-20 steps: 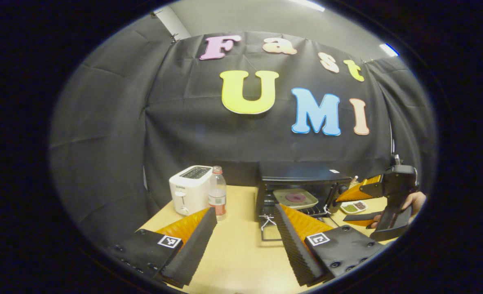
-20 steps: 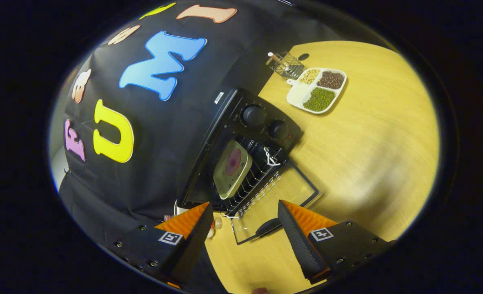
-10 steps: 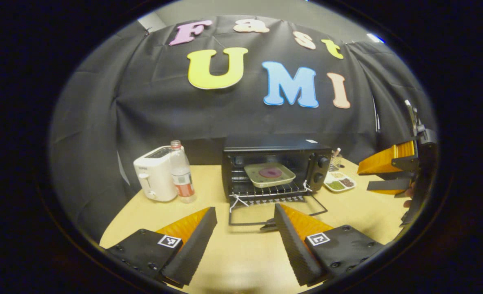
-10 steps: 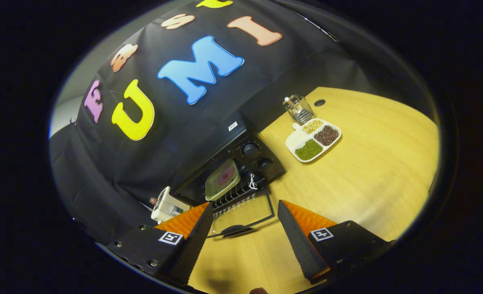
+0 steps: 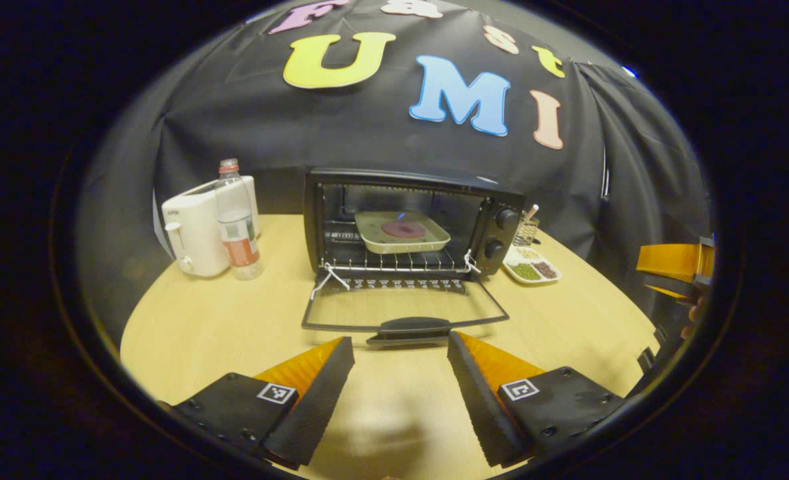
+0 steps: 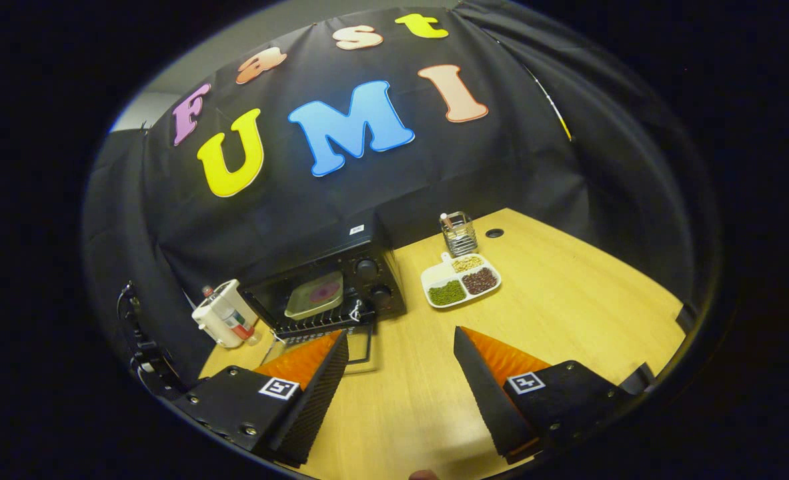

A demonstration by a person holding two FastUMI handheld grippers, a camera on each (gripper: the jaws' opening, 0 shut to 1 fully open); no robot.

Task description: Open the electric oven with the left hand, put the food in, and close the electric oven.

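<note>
- A light wooden table (image 5: 234,320) stands before a black cloth wall.
- One black electric oven (image 5: 407,223) sits at 12 o'clock in the left gripper view, its glass door (image 5: 404,310) folded flat down.
- One pale square tray (image 5: 402,231) rests on the oven rack, holding one round reddish food piece (image 5: 404,229).
- The left gripper (image 5: 399,350) is spread wide and empty, just short of the door handle (image 5: 411,327).
- The right gripper (image 6: 401,343) is spread wide, empty, above the table.
- At 10 o'clock: one white toaster (image 5: 197,227), one clear bottle (image 5: 237,230).
- At 2 o'clock: one white divided dish (image 5: 531,268) holding three sorts of beans.
</note>
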